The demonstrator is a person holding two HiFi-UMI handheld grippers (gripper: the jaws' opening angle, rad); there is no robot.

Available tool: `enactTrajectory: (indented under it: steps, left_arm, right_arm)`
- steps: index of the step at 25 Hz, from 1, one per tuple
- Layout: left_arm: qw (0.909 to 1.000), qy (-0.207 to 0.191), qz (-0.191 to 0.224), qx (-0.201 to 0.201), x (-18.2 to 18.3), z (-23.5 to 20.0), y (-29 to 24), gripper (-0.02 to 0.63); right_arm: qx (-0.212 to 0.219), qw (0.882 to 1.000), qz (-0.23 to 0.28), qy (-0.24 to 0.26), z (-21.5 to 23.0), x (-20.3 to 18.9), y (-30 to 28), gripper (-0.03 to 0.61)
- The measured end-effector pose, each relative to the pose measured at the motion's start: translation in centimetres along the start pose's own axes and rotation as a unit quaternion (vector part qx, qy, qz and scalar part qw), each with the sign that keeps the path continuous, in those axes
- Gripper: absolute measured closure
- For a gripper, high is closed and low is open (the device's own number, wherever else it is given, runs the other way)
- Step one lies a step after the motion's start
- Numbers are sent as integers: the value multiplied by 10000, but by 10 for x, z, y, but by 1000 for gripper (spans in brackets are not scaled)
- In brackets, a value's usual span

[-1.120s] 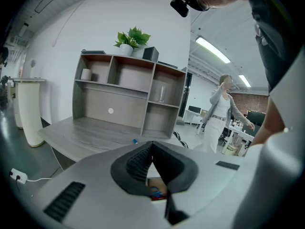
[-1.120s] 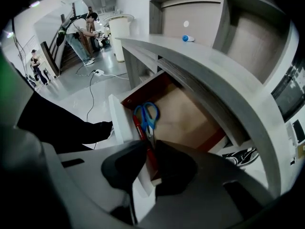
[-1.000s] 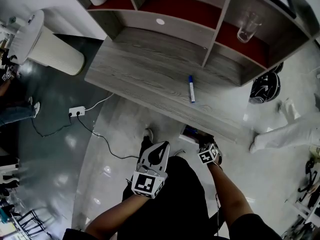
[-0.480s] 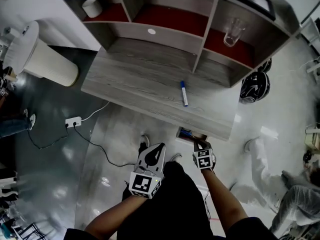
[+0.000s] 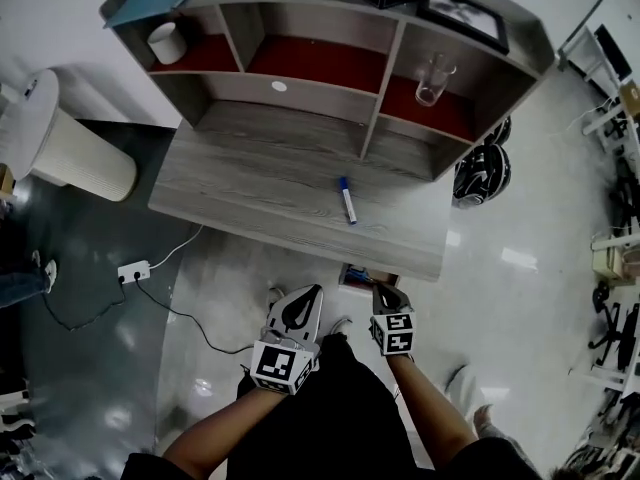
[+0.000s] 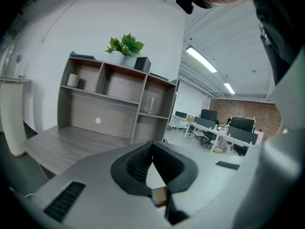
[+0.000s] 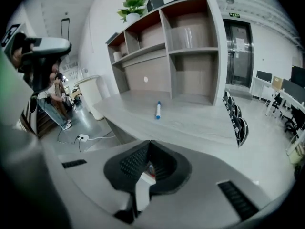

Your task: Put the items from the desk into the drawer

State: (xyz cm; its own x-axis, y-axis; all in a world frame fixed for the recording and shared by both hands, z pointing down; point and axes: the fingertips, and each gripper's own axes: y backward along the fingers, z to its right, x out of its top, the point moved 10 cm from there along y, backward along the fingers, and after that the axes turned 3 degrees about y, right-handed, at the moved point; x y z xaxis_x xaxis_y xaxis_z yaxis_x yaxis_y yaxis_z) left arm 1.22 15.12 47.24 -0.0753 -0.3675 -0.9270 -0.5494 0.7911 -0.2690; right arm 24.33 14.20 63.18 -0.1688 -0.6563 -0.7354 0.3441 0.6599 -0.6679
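A blue and white marker (image 5: 347, 200) lies on the grey wooden desk (image 5: 250, 183), right of its middle; the right gripper view shows the marker (image 7: 157, 110) ahead on the desk (image 7: 190, 123). Under the desk's front edge a drawer (image 5: 366, 276) stands partly open with coloured items inside. My left gripper (image 5: 314, 291) is below the desk edge, shut and empty, its jaw tips meeting (image 6: 152, 143). My right gripper (image 5: 381, 291) hovers just in front of the drawer, also shut with nothing held (image 7: 150, 142).
The hutch on the desk holds a glass (image 5: 432, 78), a white cup (image 5: 165, 41) and a picture frame (image 5: 460, 13). A white bin (image 5: 65, 143) and a power strip (image 5: 133, 269) are at the left. A black helmet (image 5: 482, 173) lies right of the desk.
The view has drawn back from the desk and more of the hutch shows. Both grippers keep their places below the desk edge. The person in white at the right has left the view.
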Motion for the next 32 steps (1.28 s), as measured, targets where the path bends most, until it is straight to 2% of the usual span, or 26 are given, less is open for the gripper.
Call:
enactTrajectory:
  steps: [6,12,17,22,25,32]
  left_arm:
    - [9995,-65,-81,-313,16,-13,-9,601]
    - [9985,-161,102,-505,35,-33,-12,601]
    - [9968,-171,204,-753,56,-53,-16,601]
    - [9957,-171,362,-838,74,-76,-12,601]
    - [9950,-202,438,-876,81,-91,-9,601]
    - [9944,-377,262,-950,84,-119,-3,601]
  right_arm:
    - [-161,9966,665,-463,-28,53,29,560]
    - [-222,9878,1303,-822,-61,117,52,560]
    - [-357,9811,1871,-349,-99,170,68,560]
    - [-648,9730,2203,232,-135,202,75,559]
    - [-789,9697,2291,303,-152,222,76,560]
    - [-949,9681,2300,304,-178,236,58,559]
